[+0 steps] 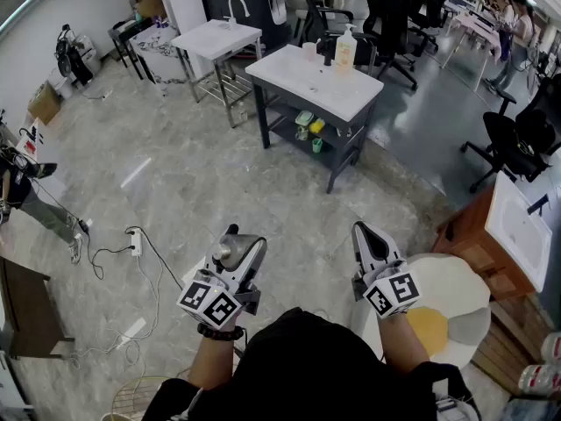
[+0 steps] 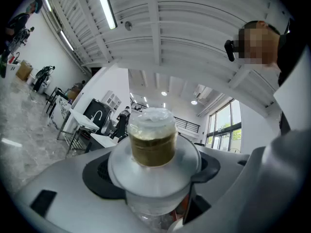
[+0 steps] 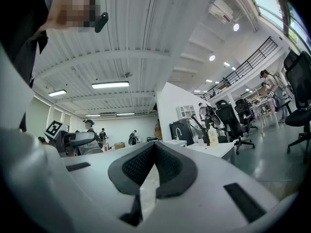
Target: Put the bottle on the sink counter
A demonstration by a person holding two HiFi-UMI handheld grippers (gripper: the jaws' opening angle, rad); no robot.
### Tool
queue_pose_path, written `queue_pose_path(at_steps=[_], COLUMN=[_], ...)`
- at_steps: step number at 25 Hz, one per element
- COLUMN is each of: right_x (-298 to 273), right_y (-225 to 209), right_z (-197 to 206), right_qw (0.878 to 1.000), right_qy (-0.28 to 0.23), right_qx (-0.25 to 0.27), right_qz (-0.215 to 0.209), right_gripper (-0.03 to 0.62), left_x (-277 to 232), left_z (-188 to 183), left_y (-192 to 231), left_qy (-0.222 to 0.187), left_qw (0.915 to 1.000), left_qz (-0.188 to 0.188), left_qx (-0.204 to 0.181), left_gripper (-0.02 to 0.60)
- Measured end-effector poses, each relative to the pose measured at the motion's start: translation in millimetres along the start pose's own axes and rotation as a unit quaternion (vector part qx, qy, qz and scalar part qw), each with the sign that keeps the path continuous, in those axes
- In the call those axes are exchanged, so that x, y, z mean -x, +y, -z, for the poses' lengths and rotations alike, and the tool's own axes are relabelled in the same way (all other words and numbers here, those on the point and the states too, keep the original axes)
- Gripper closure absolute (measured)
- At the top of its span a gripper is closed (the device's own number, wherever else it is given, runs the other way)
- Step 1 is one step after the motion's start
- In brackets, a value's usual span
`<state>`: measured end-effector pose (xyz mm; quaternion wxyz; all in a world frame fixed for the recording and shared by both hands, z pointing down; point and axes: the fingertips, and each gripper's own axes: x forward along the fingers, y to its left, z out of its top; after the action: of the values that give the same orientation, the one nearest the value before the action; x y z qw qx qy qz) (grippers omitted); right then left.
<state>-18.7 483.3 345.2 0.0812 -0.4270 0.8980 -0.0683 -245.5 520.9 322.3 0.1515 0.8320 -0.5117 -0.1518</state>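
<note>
A clear bottle [image 2: 151, 144] with a pale cap and a brownish band under it stands between the jaws of my left gripper [image 2: 150, 191], which is shut on it. In the head view the left gripper [image 1: 237, 257] is low and near my body, the bottle's cap [image 1: 229, 246] showing between its jaws. My right gripper [image 1: 372, 244] is beside it, shut and empty; its dark pads [image 3: 146, 166] meet in the right gripper view. The sink counter [image 1: 302, 75], white-topped on a dark frame, stands well ahead across the floor, with a black faucet [image 1: 327, 53] and a soap bottle [image 1: 344, 49].
A second white sink table [image 1: 215, 38] stands behind it on the left. A power strip with cables [image 1: 135, 242] lies on the floor at left. Office chairs [image 1: 504, 143], a wooden sink cabinet [image 1: 486, 235] and a round pale seat [image 1: 451, 310] are on the right. A person [image 1: 31, 200] stands at the left edge.
</note>
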Motion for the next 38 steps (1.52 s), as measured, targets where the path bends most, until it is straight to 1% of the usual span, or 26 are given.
queue_pose_path(at_steps=[5,13,19,24,26,30,34,38], right_x=[5.0,11.3,20.6,39.9,47.6,54.5,52.9,46.1], right_y=[-18.8,-46.0,-55.7,-75.0,-82.9,-95.8,-105.6,-116.8], right_z=[-0.5,-2.1,-3.8,-3.3,-0.9,2.2,1.4,2.5], right_qw=[1.000,1.000,1.000,0.999,0.998,0.998,0.997,0.998], right_qy=[-0.003,-0.006,-0.007,-0.014,-0.015,-0.017,-0.018,-0.017], right_qx=[-0.001,-0.011,-0.023,-0.051,-0.056,-0.068,-0.070,-0.065], right_qz=[0.000,0.003,-0.020,-0.012,-0.013,-0.005,0.003,0.019], right_gripper=[0.565,0.565,0.563,0.563,0.563,0.563,0.563,0.563], left_x=[-14.0,-37.8,-46.4,-55.1,-58.9,-69.3,-80.9,-99.7], left_z=[11.7,21.5,31.1,45.1,51.8,62.9,61.1,63.1], left_y=[-3.4,-21.0,-29.7,-44.8,-53.9,-65.8,-66.3,-55.9], left_qy=[0.001,0.005,0.008,0.012,0.013,0.030,0.029,0.034], left_qw=[1.0000,1.0000,0.9999,0.9997,0.9997,0.9994,0.9995,0.9993], left_qz=[-0.003,-0.002,-0.014,-0.020,-0.017,-0.008,-0.003,0.008], left_qx=[0.003,0.002,-0.001,0.011,0.013,0.016,0.015,0.016], left_gripper=[0.225,0.225,0.225,0.225,0.225,0.225,0.225,0.225])
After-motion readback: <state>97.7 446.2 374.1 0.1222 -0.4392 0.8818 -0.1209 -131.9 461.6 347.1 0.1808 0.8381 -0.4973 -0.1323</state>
